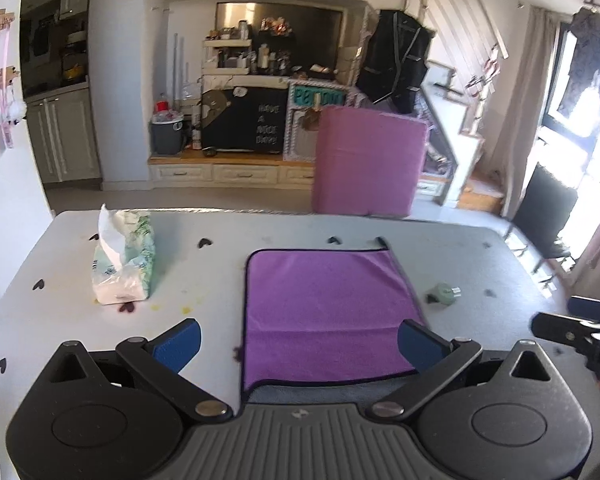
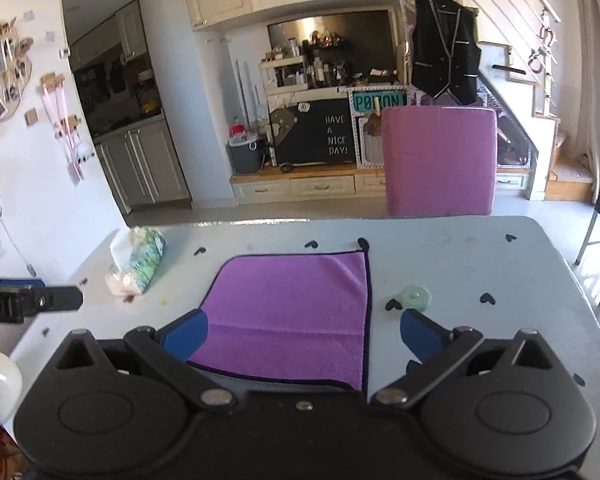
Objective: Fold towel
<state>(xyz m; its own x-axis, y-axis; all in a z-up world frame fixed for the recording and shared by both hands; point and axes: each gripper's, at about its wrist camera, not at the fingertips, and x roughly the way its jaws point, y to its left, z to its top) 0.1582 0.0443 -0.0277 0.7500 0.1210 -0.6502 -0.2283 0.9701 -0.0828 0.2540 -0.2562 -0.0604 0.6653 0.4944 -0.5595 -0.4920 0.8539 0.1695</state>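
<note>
Now towel [image 1: 324, 312] flat on table [image 1: 480, 264], both grippers' fingers wide, holding nothing.

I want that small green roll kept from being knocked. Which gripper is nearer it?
Right. The right gripper has the green roll just beyond its right finger; the left gripper sits farther left, across the towel.

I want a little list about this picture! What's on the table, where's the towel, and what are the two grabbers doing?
towel: purple towel flat on the table, dark edging, a crease across it
left of towel: tissue pack
right of towel: small green thing
left gripper: open, above the towel's near edge, holding nothing
right gripper: open, above the towel's near right corner, holding nothing
behind table: pink chair
</note>
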